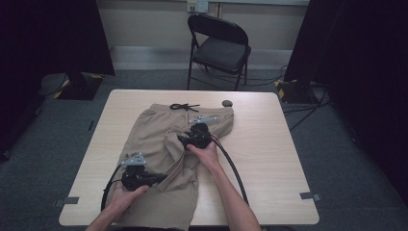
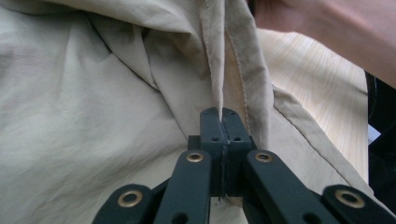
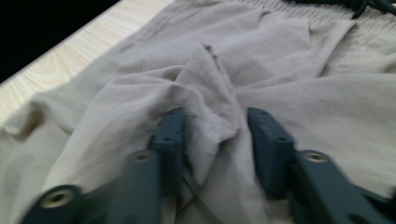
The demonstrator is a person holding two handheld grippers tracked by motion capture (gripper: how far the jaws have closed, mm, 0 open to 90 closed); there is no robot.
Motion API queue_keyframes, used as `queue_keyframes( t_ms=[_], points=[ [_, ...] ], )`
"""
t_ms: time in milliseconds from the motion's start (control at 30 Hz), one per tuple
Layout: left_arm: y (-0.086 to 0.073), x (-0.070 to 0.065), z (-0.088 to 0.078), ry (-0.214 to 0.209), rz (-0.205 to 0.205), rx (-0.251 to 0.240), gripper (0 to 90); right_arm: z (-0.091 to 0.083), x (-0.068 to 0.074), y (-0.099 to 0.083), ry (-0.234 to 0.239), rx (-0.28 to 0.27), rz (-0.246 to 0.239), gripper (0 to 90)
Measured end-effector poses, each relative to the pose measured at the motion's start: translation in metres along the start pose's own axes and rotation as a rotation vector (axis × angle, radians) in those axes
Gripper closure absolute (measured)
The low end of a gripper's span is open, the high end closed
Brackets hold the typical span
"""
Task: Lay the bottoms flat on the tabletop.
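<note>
So the tan shorts (image 1: 159, 144) are spread out mid-table (image 1: 269, 144), the left gripper (image 2: 223, 122) has its jaws pinched tight on a hemmed edge of them, and the right gripper (image 3: 215, 135) has its jaws apart with a bunched-up fold sitting between them.

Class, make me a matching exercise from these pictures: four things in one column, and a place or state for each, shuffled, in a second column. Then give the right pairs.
Things:
1. left hand-held gripper
2. right hand-held gripper
3. black drawstring
4. folding chair

Places or states:
A. on the floor beyond the table's far edge
B. jaws apart, a ridge of cloth between them
C. at the waistband of the beige trousers, on the far side
D. jaws closed on a hem of the cloth

Pairs: 1-D, 2-B, 3-C, 4-A
</note>
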State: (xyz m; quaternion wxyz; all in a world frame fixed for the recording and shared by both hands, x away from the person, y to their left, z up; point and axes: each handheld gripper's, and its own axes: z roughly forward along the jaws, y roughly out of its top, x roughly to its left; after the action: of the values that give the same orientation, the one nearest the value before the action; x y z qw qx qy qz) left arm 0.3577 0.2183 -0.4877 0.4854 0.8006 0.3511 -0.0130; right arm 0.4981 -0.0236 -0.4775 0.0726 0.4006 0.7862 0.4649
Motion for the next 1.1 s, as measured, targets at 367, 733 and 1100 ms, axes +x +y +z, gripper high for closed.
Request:
queue_keyframes(
  t_ms=[367, 733, 1100],
  points=[
    [0.000, 0.002, -0.006, -0.004, 0.007, -0.020, 89.9, -0.015, 0.000, 0.012, 0.026, -0.087, 0.001, 83.1],
    [0.003, -0.007, -0.008, -0.021, 0.038, -0.032, 90.0, -0.038, -0.003, 0.038, 0.034, -0.159, -0.004, 83.4],
    [0.021, -0.020, -0.015, -0.016, 0.085, -0.083, 90.0, -0.095, -0.012, 0.046, -0.004, -0.205, -0.039, 83.4]
  ],
)
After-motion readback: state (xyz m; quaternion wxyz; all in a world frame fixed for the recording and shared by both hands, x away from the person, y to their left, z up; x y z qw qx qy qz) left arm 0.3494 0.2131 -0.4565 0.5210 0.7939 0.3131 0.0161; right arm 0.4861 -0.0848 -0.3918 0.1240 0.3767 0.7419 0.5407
